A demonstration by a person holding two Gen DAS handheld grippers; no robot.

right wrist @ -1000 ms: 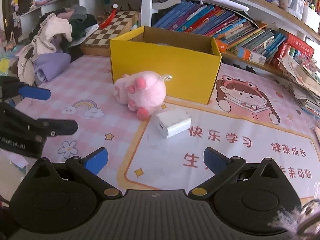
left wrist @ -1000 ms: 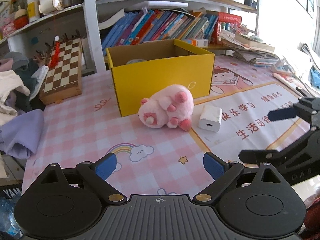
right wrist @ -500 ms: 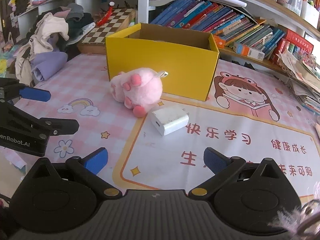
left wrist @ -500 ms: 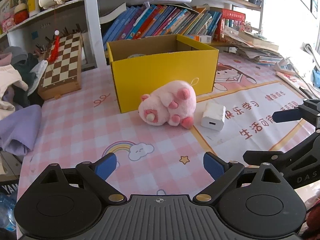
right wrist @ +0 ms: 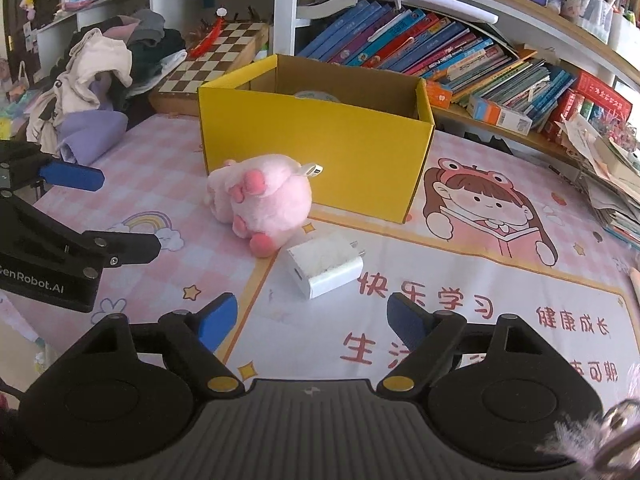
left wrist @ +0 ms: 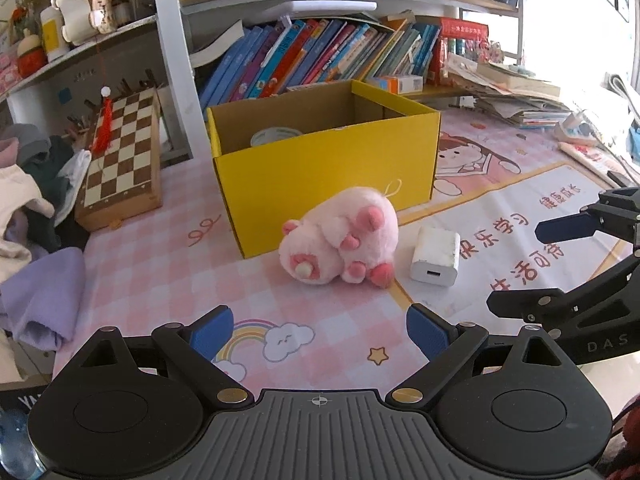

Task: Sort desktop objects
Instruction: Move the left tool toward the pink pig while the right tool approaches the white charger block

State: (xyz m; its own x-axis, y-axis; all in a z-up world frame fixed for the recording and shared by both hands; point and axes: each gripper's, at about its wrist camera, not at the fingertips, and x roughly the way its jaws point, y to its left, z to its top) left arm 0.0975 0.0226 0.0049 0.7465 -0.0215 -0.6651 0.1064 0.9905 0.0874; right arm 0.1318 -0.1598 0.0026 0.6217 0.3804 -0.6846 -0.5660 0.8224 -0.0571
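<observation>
Left gripper [left wrist: 319, 326]: fingers spread wide, nothing between them; it hangs over the pink checked mat [left wrist: 152, 248], aimed toward 12 o'clock at the plush.
Chessboard [left wrist: 120, 152]: leans at 10 o'clock of the box, beside a heap of clothes [left wrist: 28, 200].
Yellow box [left wrist: 324, 168]: open-topped, at 12 o'clock in the left wrist view; a pale round thing [left wrist: 276, 136] shows inside, only its top edge visible.
Pink plush [left wrist: 340, 244]: lies on its side on the mat, just in front of the box's near wall, at 6 o'clock of it.
White charger [left wrist: 436, 256]: flat on the mat at 3 o'clock of the plush, just beside it, prongs toward the box.
Right gripper [right wrist: 311, 318]: fingers wide apart and empty, the charger straight ahead at 12 o'clock.
Step in hand: judged as an approach; plush and charger both lie outside the box, each with a gripper facing it.
Next move calls for: a soft, deep closing on the plush; a flat, square pinch across the charger's sides.
Hard to make out: the box's floor and the rest of its contents; both holders' hands are out of view.
</observation>
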